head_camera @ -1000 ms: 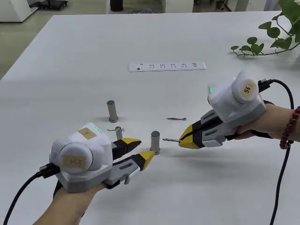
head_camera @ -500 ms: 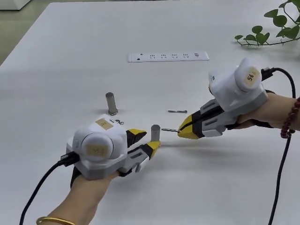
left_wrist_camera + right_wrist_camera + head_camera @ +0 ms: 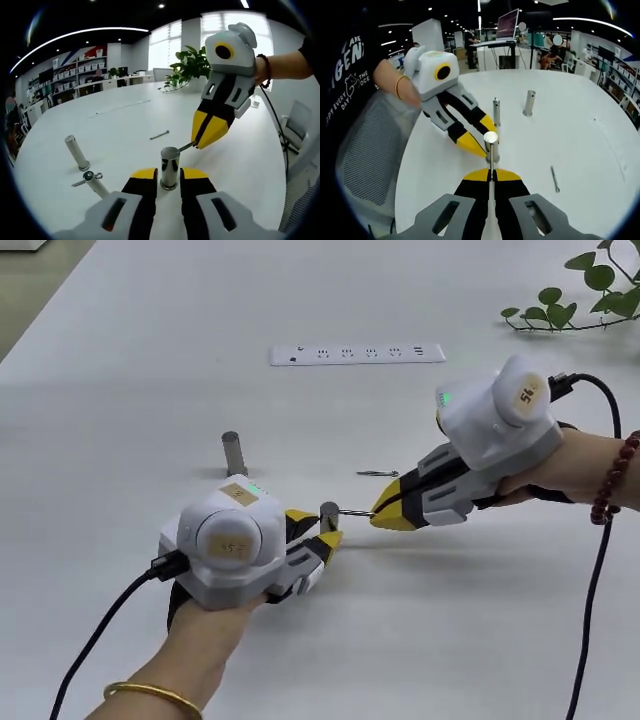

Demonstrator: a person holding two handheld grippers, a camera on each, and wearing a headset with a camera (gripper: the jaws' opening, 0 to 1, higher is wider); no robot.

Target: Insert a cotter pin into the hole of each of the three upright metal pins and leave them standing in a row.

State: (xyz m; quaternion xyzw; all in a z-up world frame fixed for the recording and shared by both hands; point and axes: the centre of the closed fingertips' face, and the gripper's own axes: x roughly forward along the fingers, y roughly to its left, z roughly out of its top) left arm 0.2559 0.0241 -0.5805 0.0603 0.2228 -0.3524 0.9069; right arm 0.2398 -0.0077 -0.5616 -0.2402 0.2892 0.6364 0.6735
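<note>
Head view: my right gripper (image 3: 385,517), jaws closed on a cotter pin (image 3: 355,511), holds its tip at the middle metal pin (image 3: 329,514), which stands on the table (image 3: 460,630) between my left gripper's (image 3: 318,527) jaws; whether these clamp it I cannot tell. An off-axis push could bend the cotter pin or topple the metal pin.

head: above, looking down at bench (image 3: 300,300) | gripper views: low, close — facing each other across shared upright pin (image 3: 170,162)

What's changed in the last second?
Left gripper advanced; its jaws now flank the near upright grey metal pin. Right gripper, shut on a thin steel cotter pin, brought its tip to that pin's top. Far metal pin and loose cotter pin unmoved.
</note>
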